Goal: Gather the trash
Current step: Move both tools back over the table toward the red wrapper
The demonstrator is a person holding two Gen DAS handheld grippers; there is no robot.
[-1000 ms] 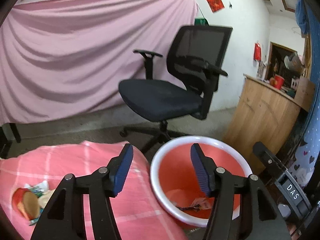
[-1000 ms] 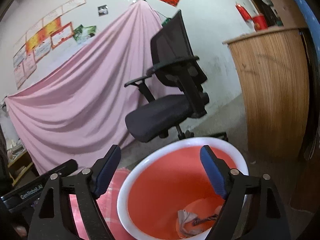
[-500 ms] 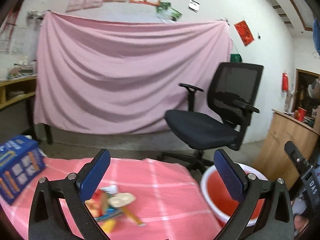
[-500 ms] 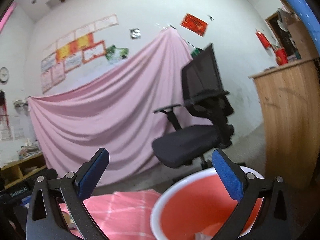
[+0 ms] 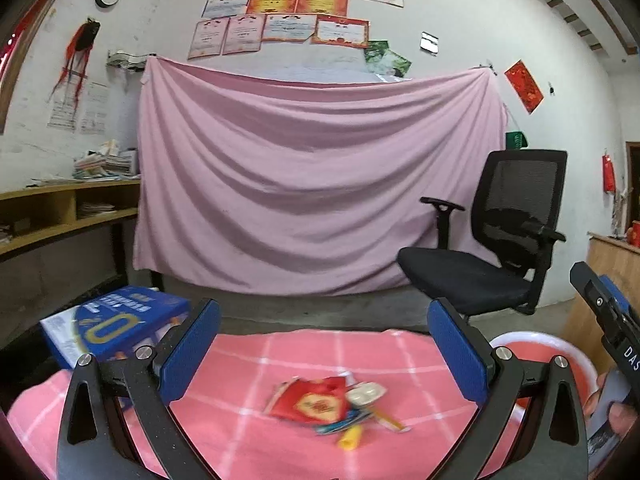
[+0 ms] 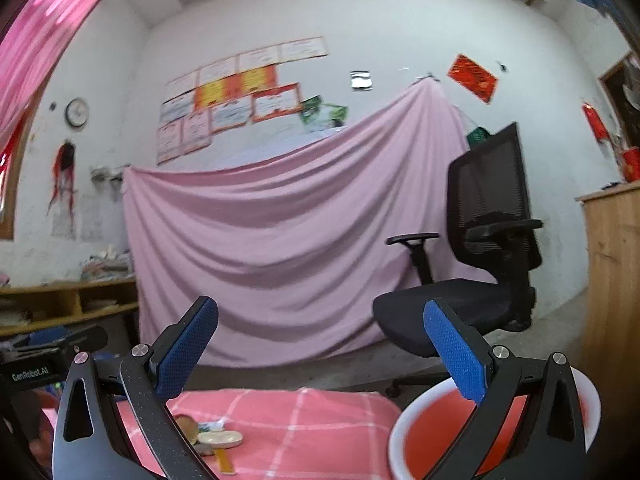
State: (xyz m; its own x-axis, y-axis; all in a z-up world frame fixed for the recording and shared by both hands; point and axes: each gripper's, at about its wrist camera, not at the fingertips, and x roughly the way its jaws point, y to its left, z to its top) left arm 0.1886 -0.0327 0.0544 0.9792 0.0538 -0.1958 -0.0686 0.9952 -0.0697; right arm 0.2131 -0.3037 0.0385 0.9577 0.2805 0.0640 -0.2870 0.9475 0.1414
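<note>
**Both grippers spread wide, one heap of trash on the checked cloth**

Left wrist view: the left gripper stands released, its two blue pads far apart with nothing between them. Past them one small trash pile lies on the pink checked cloth: a red wrapper on top, a pale blister-like piece beside it, a yellow bit below; the pile is blurred, so the pieces cannot be counted surely. One blue box rests at the cloth's far left edge. One red basin with a white rim sits to the right of the cloth, partly hidden. One black office chair stands before one pink hanging sheet.

Right wrist view: the right gripper is likewise released and empty. The same pile shows at lower left on the cloth, the basin at lower right under the right finger, well apart from the pile. One wall clock hangs upper left.
</note>
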